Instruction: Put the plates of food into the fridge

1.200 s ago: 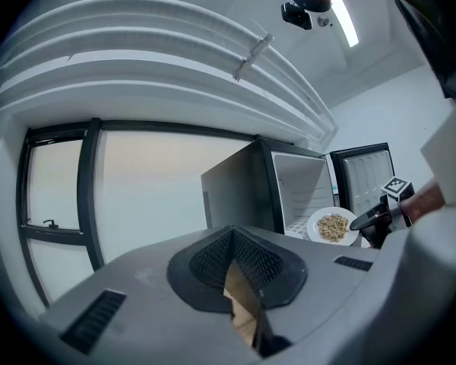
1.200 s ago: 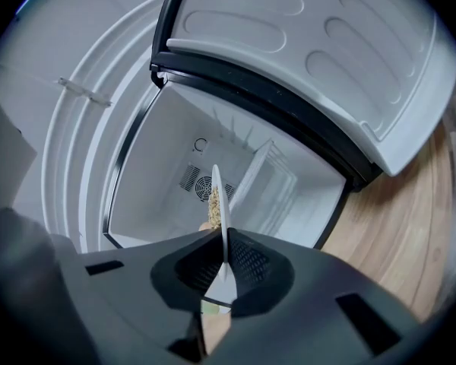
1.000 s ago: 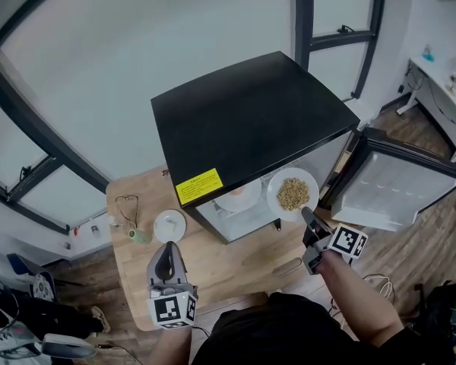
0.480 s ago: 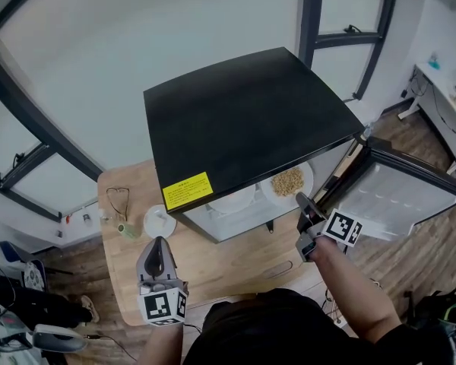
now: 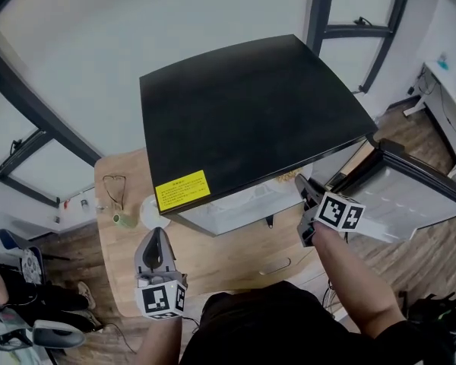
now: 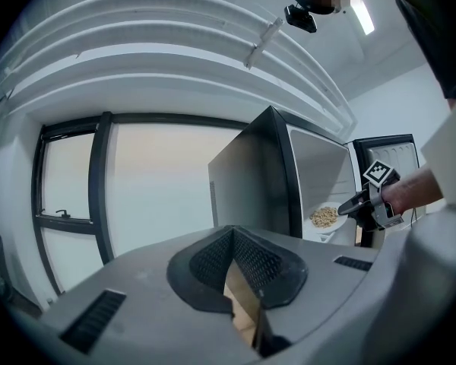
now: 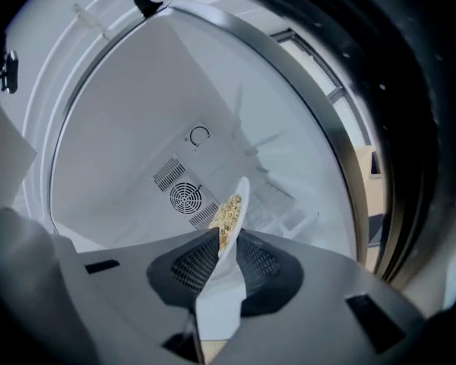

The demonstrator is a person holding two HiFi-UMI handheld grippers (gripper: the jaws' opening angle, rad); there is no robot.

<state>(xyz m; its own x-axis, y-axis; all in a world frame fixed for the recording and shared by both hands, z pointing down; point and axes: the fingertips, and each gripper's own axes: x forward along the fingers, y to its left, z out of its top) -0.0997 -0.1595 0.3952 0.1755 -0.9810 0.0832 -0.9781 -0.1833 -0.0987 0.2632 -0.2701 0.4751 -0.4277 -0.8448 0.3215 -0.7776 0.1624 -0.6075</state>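
right gripper (image 5: 302, 185) jaws opening, plate (image 7: 222, 295) between | left gripper (image 5: 156, 235) closed, empty | fridge (image 5: 251, 105) yellow label (image 5: 183, 191) unreadable

Left tool (image 5: 156, 236), jaws together

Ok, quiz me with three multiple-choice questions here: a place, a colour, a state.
1. Where is the plate of food? A on the table; B inside the fridge; C on top of the fridge.
2. What colour is the sticker on the fridge? A red; B blue; C yellow.
3. The fridge door is: A open; B shut; C missing.
Answers: 1 B, the fridge's back vent shows behind it; 2 C, yellow against the black fridge; 3 A, it stands swung out.
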